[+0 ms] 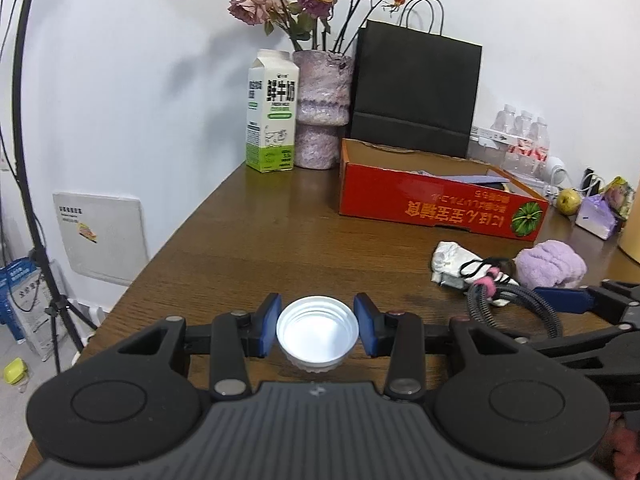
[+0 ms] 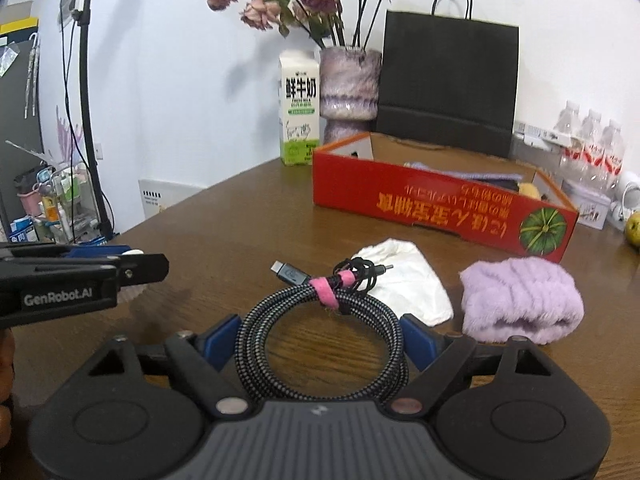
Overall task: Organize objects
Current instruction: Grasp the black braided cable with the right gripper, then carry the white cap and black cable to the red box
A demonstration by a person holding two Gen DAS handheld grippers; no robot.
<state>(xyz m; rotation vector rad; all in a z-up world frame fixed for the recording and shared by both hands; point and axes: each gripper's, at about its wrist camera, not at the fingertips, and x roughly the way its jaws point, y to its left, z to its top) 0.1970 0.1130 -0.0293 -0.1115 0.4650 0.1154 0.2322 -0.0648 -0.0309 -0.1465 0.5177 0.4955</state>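
Observation:
My left gripper (image 1: 317,322) has its blue pads on both sides of a white screw cap (image 1: 317,332) that lies open side up on the wooden table (image 1: 256,240); small gaps show beside the cap. My right gripper (image 2: 320,340) is wide open around a coiled braided cable (image 2: 320,320) tied with a pink strap. The cable also shows in the left wrist view (image 1: 504,300). A white cloth (image 2: 408,280) and a folded purple towel (image 2: 520,300) lie beyond the cable. The red cardboard box (image 2: 440,208) stands open behind them.
A milk carton (image 1: 272,112), a vase of dried roses (image 1: 322,108) and a black paper bag (image 1: 416,88) stand at the back wall. Water bottles (image 2: 592,148), an apple (image 1: 568,201) and a tissue pack (image 1: 598,216) are at the right. A light stand (image 1: 36,200) is left of the table.

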